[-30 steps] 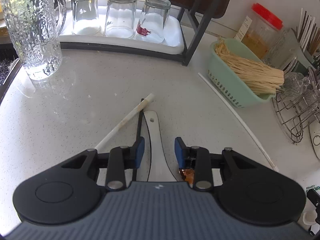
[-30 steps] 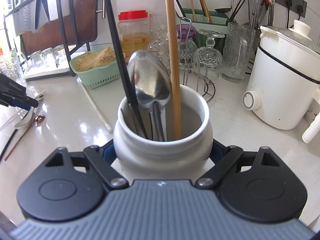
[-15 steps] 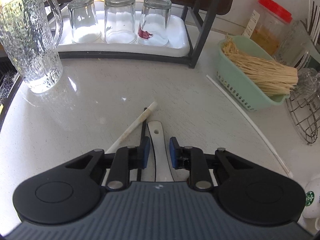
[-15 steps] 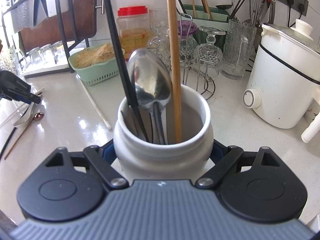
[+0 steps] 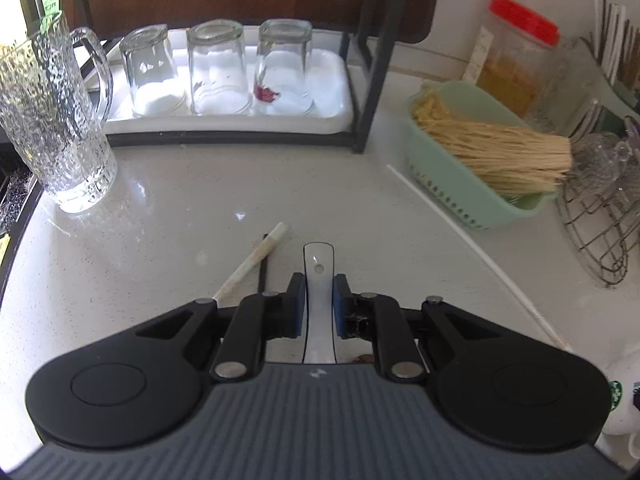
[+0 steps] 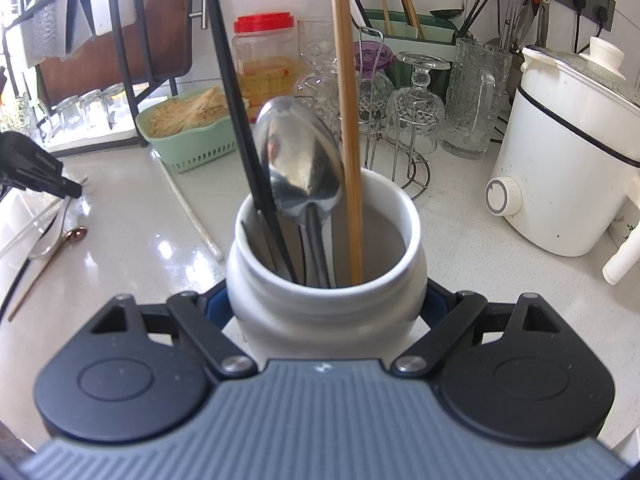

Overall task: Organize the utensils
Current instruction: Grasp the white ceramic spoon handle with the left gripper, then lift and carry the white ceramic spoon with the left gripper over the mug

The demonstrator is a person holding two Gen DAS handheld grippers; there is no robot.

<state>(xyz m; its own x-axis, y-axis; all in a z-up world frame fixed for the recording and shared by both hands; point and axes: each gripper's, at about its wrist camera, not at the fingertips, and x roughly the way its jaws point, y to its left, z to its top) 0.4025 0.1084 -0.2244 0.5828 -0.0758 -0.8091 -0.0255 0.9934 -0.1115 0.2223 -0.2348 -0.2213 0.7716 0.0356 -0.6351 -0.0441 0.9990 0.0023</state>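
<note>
1. The left gripper (image 5: pixel 317 300) is clamped on one white spoon handle (image 5: pixel 318 280) just above the worktop (image 5: pixel 180 220).
2. Two chopsticks lie just left of it — one pale (image 5: pixel 256 262), one black (image 5: pixel 263 264).
3. The right gripper (image 6: pixel 324 308) grips one white ceramic jar (image 6: pixel 324 304) by its sides.
4. The jar holds one steel spoon (image 6: pixel 300 164), one black chopstick (image 6: pixel 236 112) and one wooden chopstick (image 6: pixel 348 120).
5. Three upturned glasses (image 5: pixel 216 68) stand on a white tray (image 5: pixel 332 116) — one glass mug (image 5: pixel 52 120) is nearby.

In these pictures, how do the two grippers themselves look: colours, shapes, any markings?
Both look alike. The left gripper and right gripper each have a grey ribbed body with a small white mark, two round black housings, black link arms with silver pivots, and blue pads. No cables or sleeves show.
</note>
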